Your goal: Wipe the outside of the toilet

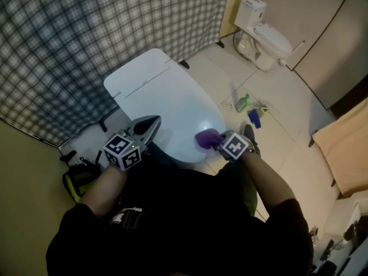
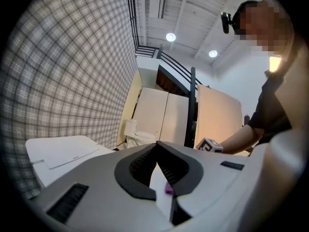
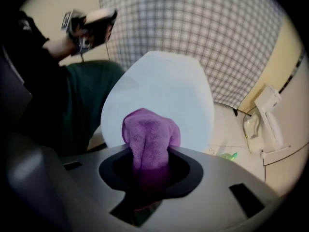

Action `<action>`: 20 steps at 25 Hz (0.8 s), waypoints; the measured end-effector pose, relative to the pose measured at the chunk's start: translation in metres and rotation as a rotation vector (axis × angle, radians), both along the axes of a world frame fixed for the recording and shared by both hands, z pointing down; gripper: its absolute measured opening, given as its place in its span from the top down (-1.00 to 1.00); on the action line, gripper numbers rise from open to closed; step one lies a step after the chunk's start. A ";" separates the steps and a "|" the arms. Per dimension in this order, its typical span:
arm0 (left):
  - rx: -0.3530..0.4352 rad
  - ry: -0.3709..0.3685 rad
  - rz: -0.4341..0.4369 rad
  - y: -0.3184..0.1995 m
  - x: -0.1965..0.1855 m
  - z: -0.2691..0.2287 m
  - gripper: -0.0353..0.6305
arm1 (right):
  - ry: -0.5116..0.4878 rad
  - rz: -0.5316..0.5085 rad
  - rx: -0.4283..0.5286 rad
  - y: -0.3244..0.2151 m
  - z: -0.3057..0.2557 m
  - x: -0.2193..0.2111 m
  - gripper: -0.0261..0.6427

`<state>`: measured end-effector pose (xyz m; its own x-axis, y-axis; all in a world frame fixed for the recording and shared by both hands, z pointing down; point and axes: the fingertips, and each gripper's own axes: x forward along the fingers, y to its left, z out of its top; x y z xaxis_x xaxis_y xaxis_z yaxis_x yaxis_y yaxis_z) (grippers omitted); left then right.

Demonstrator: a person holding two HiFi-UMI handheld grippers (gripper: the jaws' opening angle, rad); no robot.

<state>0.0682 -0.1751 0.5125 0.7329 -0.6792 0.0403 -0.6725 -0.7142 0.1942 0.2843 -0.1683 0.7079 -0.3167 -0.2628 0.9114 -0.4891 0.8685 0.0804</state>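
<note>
From the head view, the toilet (image 1: pixel 164 99) sits at the centre with its lid down. It is fixed, hard and glossy, so we judge it will not shift under pressure, though the glaze may let a cloth skid. The right tool (image 1: pixel 216 142) is clamped on a purple cloth (image 1: pixel 207 138) at the lid's 4 o'clock edge. The cloth looks soft, light and bunched, best held by its gathered middle, as it is now. The left tool (image 1: pixel 154 123) hovers at the lid's 7 o'clock edge and carries nothing. Towards 1 o'clock a second toilet (image 1: pixel 261 36) stands well apart. A green bottle (image 1: pixel 242 102) and a blue bottle (image 1: pixel 253 118) lie on the floor (image 1: pixel 287 96) at 3 o'clock, near the bowl's side, and could get in the way of a low wipe there. A checked curtain (image 1: pixel 86 39) hangs from 9 to 12 o'clock, close behind the tank end.

In the left gripper view, the left tool (image 2: pixel 157 146) has its tips closed together with nothing between them. The lid (image 2: pixel 63 153) lies at 8 o'clock and the curtain (image 2: pixel 63 71) fills 9 to 11 o'clock.

In the right gripper view, the right tool (image 3: pixel 147 153) pinches the cloth (image 3: pixel 148 134), whose folded end bulges out over the lid (image 3: pixel 159 86). The second toilet (image 3: pixel 263 115) is at 3 o'clock.
</note>
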 end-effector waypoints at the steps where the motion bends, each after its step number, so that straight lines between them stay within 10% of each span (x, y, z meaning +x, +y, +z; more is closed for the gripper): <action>1: -0.015 -0.005 -0.017 -0.010 -0.016 -0.001 0.88 | -0.061 0.026 0.036 -0.029 -0.019 -0.016 0.55; 9: -0.110 -0.033 -0.203 -0.022 -0.116 -0.021 0.88 | -0.232 0.059 0.241 -0.224 -0.122 -0.129 0.55; 20: -0.231 -0.055 -0.353 -0.018 -0.281 0.020 0.88 | -0.219 0.118 0.265 -0.415 -0.090 -0.318 0.54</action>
